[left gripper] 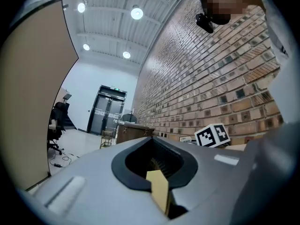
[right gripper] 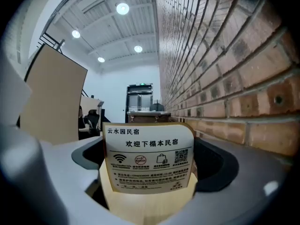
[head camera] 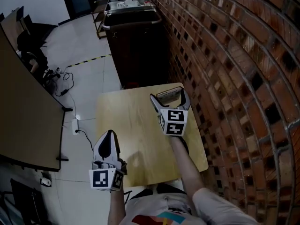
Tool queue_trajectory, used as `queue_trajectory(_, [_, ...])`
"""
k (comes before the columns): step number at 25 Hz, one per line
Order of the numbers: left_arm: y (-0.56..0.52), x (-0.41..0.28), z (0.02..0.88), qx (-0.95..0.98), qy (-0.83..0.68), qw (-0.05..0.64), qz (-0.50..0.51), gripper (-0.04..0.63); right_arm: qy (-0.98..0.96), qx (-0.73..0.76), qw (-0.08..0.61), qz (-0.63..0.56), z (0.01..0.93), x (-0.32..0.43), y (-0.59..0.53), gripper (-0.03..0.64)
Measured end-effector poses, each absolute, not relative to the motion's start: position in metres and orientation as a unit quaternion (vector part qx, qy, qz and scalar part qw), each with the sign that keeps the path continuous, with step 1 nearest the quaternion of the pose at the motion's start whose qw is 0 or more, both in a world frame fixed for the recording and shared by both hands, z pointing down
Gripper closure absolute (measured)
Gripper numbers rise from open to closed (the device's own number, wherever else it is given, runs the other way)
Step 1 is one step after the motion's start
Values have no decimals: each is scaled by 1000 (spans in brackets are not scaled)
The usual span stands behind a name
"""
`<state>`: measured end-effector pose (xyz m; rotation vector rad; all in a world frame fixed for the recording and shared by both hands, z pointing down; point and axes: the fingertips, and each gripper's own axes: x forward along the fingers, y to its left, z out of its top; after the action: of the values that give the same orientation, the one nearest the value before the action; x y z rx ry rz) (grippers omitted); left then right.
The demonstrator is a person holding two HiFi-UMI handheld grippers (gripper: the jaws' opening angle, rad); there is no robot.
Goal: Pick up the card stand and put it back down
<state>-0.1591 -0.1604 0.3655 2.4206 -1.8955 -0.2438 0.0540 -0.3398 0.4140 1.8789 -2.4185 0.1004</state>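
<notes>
Where the brick wall (head camera: 234,55) runs along the right side, a light wooden surface (head camera: 126,121) stands against it, with a dark cabinet (head camera: 136,46) on the floor beyond its far edge.

The right tool (head camera: 169,95) is held over the far right part of the surface, near the wall. Its jaws are spread to the width of the card stand (head camera: 168,97) and close on it from both ends. In the right gripper view, the stand fills the gap between the jaws: a pale wooden base (right gripper: 145,205) carries an upright white printed card (right gripper: 149,158) that faces the camera. Whether the base rests on the surface or is raised clear of it cannot be told.

The left tool (head camera: 109,134) is at the near left edge of the surface, well apart from the stand. Its jaws are brought together to a point and hold nothing.
</notes>
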Motion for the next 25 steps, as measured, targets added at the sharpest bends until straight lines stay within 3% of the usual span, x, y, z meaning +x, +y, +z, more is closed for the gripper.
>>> queue_trajectory(13, [-198, -208, 405, 748, -660, 62, -42, 589, -743, 639, 140, 140, 556, 46, -440, 60])
queue_trajectory(25, [-212, -215, 421, 746, -661, 73, -26, 589, -734, 632, 184, 169, 605, 41, -459, 60])
